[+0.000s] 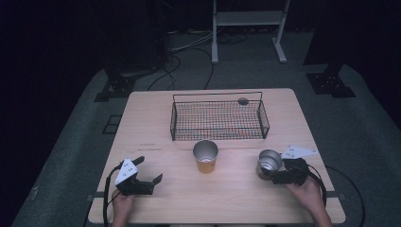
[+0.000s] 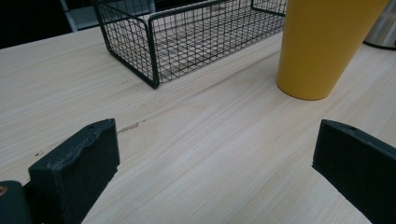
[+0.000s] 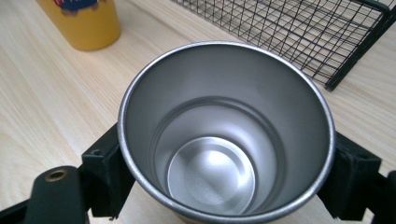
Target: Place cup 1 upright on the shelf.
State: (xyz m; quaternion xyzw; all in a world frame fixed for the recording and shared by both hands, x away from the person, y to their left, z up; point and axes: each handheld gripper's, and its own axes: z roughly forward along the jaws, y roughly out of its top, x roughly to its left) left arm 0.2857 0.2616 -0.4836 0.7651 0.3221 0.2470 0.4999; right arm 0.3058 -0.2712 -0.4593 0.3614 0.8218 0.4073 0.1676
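The steel cup (image 1: 269, 163) stands upright near the right edge of the table (image 1: 156, 125), clamped between the jaws of the right gripper (image 1: 275, 172), which press on its two sides; in the right gripper view the steel cup (image 3: 226, 130) is open-mouthed and bare inside, its rim ringed by the black pads (image 3: 108, 170). Around the table the room is dark: a grey floor (image 1: 71, 142) with black cables (image 1: 175, 66) trailing across it, a white metal frame (image 1: 248, 28) at the back, and dark stands at either side. The table itself is pale wood with a fine lengthwise grain and a small dark scratch left of centre. On its far half sits a black wire basket (image 1: 218, 120), long and low, standing on the wood. Just in front of the basket, mid-table, stands a yellow cup (image 1: 205, 156) with a silvery inside, well apart from the steel cup. The left gripper (image 1: 150, 171) rests low near the front left corner, its jaws spread wide with only bare wood between them; in the left gripper view the yellow cup (image 2: 322, 46) and the wire basket (image 2: 187, 37) lie ahead of it.
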